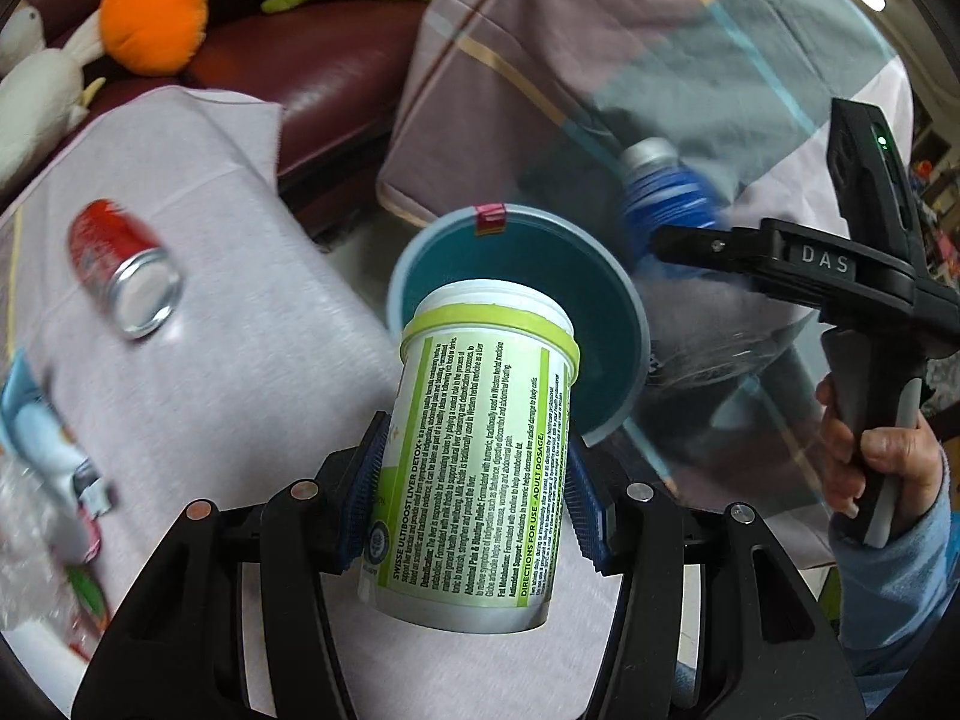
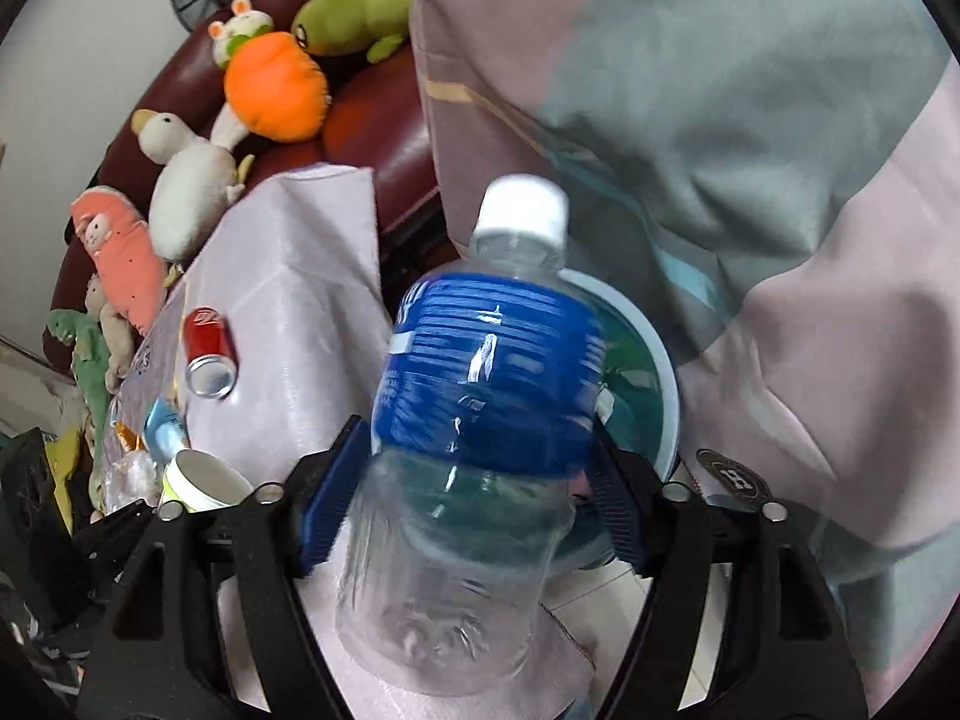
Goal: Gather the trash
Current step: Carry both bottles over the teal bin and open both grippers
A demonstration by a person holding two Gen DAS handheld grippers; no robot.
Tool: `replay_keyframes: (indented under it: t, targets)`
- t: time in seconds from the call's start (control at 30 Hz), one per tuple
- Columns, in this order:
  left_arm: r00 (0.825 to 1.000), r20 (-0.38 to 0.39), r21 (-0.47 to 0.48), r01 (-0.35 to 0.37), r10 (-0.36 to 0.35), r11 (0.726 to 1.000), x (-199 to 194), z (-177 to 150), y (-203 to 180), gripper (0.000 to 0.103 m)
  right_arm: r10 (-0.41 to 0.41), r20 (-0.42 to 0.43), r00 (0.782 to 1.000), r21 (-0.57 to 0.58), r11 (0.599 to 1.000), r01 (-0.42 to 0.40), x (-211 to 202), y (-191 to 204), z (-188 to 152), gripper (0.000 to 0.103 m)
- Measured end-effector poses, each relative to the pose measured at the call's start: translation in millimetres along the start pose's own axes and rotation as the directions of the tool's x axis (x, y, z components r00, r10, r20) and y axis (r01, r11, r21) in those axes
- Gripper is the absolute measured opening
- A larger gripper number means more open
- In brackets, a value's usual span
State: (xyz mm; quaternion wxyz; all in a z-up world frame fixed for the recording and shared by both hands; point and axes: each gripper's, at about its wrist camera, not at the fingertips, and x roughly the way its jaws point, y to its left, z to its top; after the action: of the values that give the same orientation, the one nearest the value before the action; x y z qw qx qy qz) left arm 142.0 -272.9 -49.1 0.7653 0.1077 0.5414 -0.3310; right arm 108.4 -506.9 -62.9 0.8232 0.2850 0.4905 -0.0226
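My left gripper [image 1: 474, 480] is shut on a white jar with a green label [image 1: 480, 420], its blue pads pressed to both sides. The jar hangs tilted over the near rim of a teal bin [image 1: 642, 324]. My right gripper [image 2: 474, 492] has a clear plastic bottle with a blue label and white cap [image 2: 492, 360] between its fingers, above the bin [image 2: 666, 372]. The bottle is blurred and a thin gap shows at the right pad. From the left wrist view, that bottle [image 1: 666, 204] sits beside the right gripper [image 1: 678, 252], just right of the bin.
A red drink can [image 1: 120, 258] lies on the pale cloth-covered table [image 1: 240, 372]; wrappers and clear plastic [image 1: 48, 480] lie at its left end. Plush toys [image 2: 270, 84] sit on a dark red sofa [image 1: 312, 60]. A striped blanket [image 2: 720, 120] hangs behind the bin. A hand [image 1: 882, 462] grips the right handle.
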Motion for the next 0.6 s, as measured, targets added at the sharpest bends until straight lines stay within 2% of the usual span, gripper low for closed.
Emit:
replay_keyframes:
  t: [0.23,0.6]
  targets:
    - [0.999,-0.044,0.008,0.000,0.000,1.000,28,13,-8,0.055,0.010,-0.008,1.000,0.005,1.000,-0.010,8,-18,0,0.072]
    - [0.998,-0.069,0.017,-0.004,0.005,1.000,54,21,-20,0.055,-0.033,0.020,0.999,0.013,0.999,0.032,-7,-33,-3,0.077]
